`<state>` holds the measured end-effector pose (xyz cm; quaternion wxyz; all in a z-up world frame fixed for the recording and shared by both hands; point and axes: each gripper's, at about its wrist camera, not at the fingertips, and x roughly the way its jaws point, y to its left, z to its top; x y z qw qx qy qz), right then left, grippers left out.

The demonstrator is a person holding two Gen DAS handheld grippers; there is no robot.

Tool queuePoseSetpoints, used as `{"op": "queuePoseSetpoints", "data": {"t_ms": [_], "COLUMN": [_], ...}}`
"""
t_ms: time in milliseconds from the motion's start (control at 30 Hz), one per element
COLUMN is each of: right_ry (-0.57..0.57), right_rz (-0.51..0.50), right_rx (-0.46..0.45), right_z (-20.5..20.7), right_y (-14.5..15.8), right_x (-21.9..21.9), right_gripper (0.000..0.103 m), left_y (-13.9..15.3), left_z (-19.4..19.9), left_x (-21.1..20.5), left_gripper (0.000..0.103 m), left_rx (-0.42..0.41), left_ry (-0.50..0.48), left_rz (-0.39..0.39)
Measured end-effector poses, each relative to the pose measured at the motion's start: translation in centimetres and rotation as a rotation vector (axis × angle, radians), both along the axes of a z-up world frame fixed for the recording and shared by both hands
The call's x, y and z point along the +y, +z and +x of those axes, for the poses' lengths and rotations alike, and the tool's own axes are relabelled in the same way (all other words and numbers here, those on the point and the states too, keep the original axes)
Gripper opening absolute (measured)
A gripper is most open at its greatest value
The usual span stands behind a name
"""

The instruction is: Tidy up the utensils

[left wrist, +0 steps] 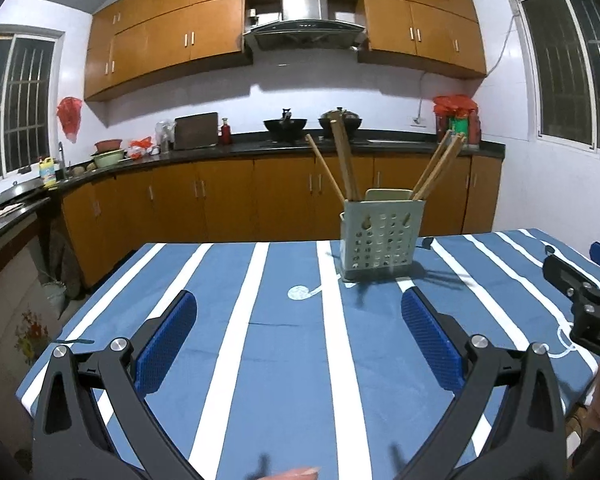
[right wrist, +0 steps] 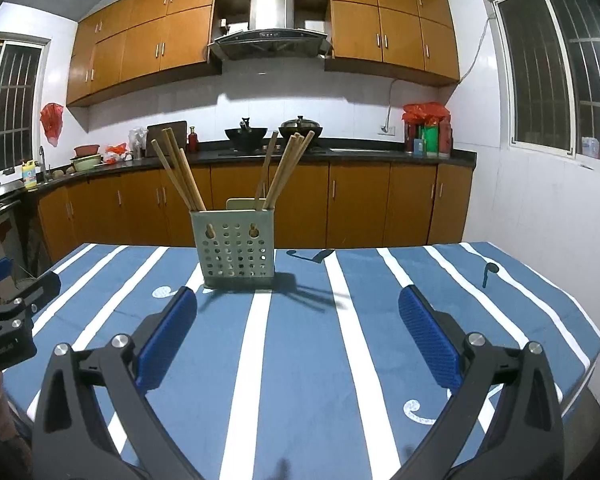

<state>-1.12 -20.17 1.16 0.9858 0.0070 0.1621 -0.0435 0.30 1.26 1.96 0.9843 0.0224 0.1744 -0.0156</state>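
Both tongs are hanging wide open over the striped tablecloth [left wrist: 284, 360] and gripping nothing — left gripper [left wrist: 299, 312], right gripper [right wrist: 298, 308]. The holder [right wrist: 236, 250] is standing upright ahead of them, just past the right gripper's left finger and beyond the left gripper's right finger. Chopsticks [right wrist: 180, 176] are leaning out of it in two bunches — one each side.

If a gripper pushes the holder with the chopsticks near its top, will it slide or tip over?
The holder looks like thin plastic with holes, so probably light. The chopsticks lean outward, well above its rim, so a high push may tip it. On the tablecloth it may drag, not slide.
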Motion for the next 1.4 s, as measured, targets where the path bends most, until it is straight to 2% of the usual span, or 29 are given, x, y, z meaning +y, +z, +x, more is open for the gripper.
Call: {"op": "queuePoseSetpoints", "data": {"t_ms": [533, 1400], "right_ry": [-0.002, -0.011], "right_rz": [0.011, 0.035], "right_rx": [0.025, 0.043], "right_z": [0.3, 0.7], "right_y": [-0.5, -1.2], "right_x": [-0.1, -0.5], "right_gripper": [0.099, 0.099], "left_y": [-0.4, -0.6], "left_z": [0.4, 0.5], "left_x": [0.3, -0.3], "left_gripper": [0.101, 0.101], "left_rx": [0.033, 0.038], "left_ry": [0.000, -0.008], "left_rz": [-0.016, -0.012]}}
